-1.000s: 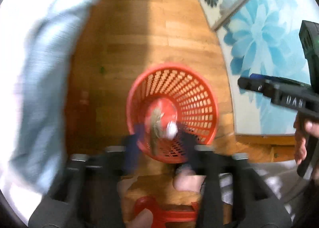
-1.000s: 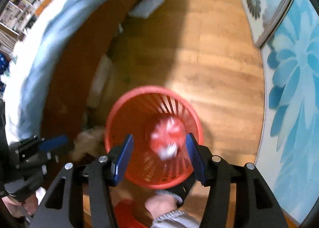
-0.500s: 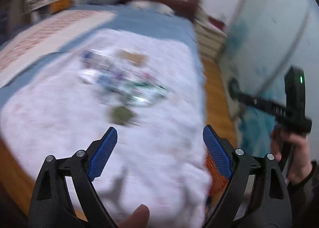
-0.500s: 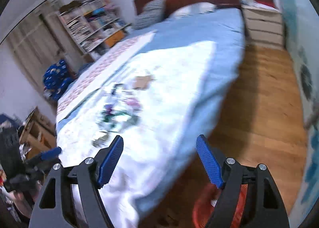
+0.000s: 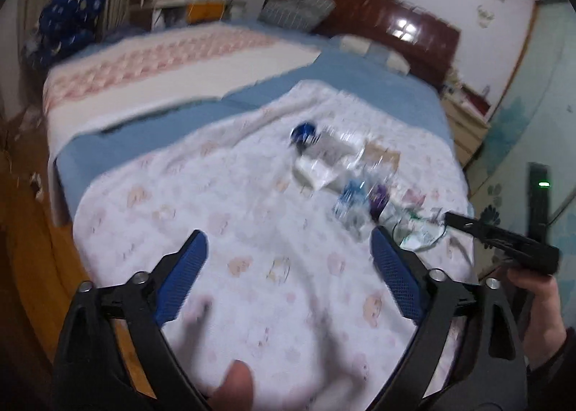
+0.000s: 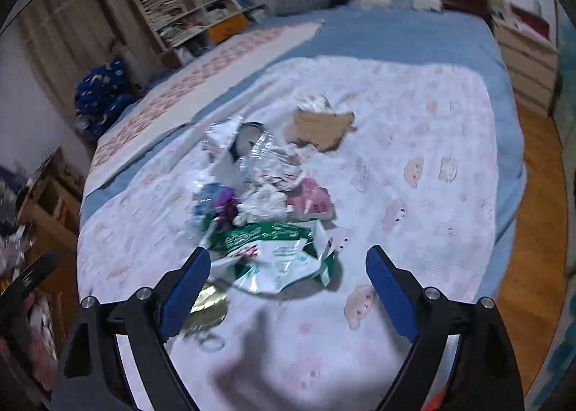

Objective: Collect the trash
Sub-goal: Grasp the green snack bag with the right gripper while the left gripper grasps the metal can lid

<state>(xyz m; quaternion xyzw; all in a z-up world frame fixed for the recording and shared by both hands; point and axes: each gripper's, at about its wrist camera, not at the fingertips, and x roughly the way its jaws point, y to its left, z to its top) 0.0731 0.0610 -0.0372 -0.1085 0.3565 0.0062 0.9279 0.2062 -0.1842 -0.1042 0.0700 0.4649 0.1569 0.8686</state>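
Observation:
A heap of trash lies on the white patterned blanket [image 6: 414,130] of the bed: a green and white bag [image 6: 273,256], a pink wrapper [image 6: 313,198], crumpled white tissue [image 6: 262,206], silver foil [image 6: 266,155], a brown cardboard piece [image 6: 318,128], a purple and blue wrapper [image 6: 216,200] and a gold lid [image 6: 207,306]. My right gripper [image 6: 288,269] is open and empty just above the green bag. My left gripper [image 5: 288,260] is open and empty over bare blanket, with the heap [image 5: 345,173] ahead to its right. The right gripper [image 5: 504,242] shows at the right edge of the left wrist view.
A folded pink and white quilt [image 5: 172,62] lies on the far side of the blue sheet [image 6: 396,36]. Pillows and a dark headboard [image 5: 388,22] stand at the back. Bookshelves [image 6: 194,11] are at the left, a drawer unit [image 6: 529,65] at the right, wooden floor [image 6: 532,231] beside the bed.
Both grippers have swung up from the red basket on the floor to the bed. Both now hover open over the blanket, the right one close to the trash heap.

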